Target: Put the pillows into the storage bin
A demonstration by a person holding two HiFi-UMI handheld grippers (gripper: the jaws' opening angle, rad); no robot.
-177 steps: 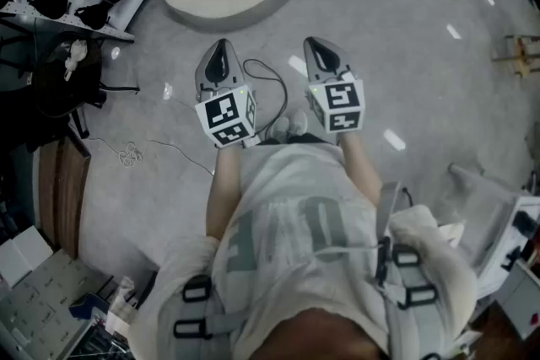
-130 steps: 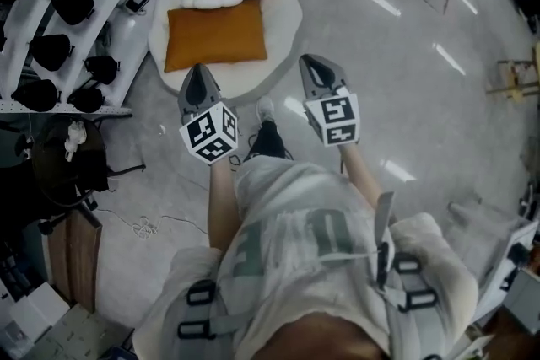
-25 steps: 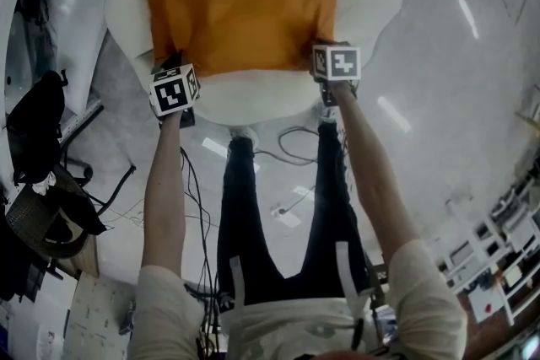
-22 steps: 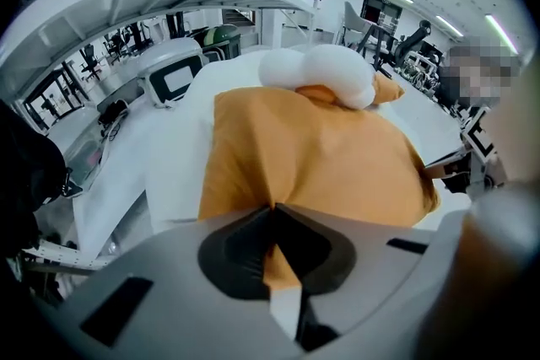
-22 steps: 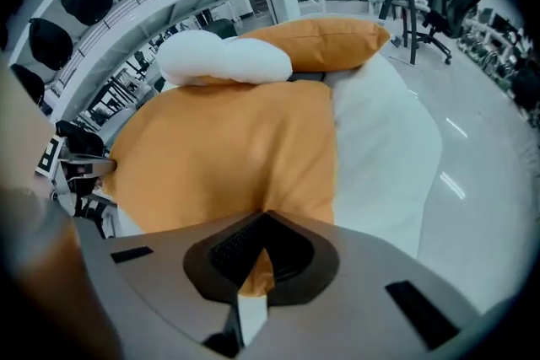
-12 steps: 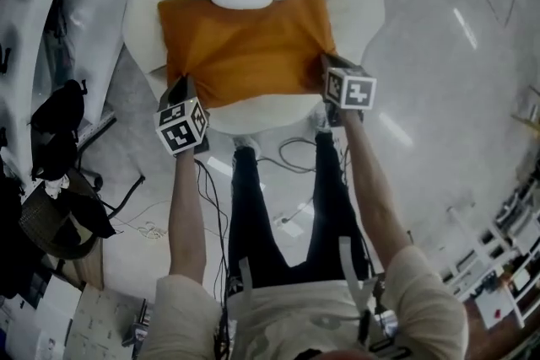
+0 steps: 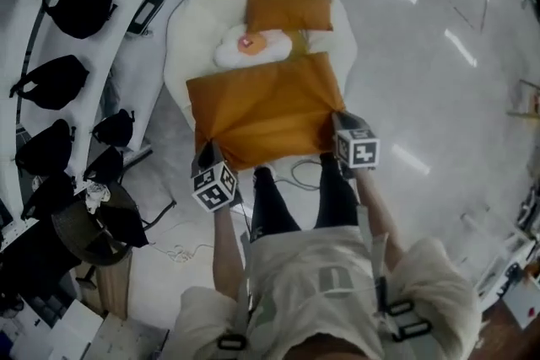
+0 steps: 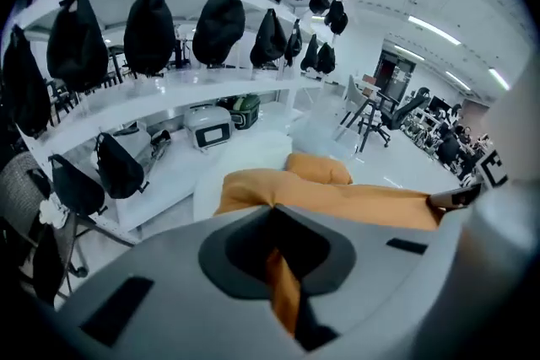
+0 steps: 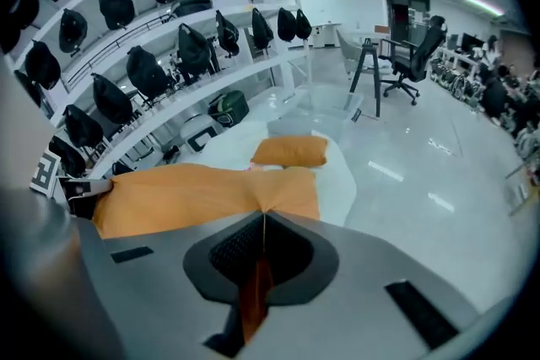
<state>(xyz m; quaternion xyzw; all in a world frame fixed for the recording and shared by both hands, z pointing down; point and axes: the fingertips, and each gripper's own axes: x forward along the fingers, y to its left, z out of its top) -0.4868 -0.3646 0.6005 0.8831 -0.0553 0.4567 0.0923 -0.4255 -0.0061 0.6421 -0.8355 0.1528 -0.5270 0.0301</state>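
- The left claw (image 7: pixel 206 153) is clamped shut on the near left corner of the large orange pillow (image 7: pixel 266 110). Orange cloth is pinched between its jaws in the left gripper view.
- The right claw (image 7: pixel 337 121) is closed just as tight on the near right corner.
- A second ago the person was bent low with both claws down at the pillow's near edge. Now the person stands upright and the near edge is raised, with the cloth stretched between the two claws.
- The far edge still meets the egg-shaped pillow (image 7: pixel 251 45) over the white cushion (image 7: pixel 190 55). The small orange pillow (image 7: pixel 288 11) lies farther off, untouched.
- The pickup looks done. Carrying comes next, but I cannot pick out the storage bin.
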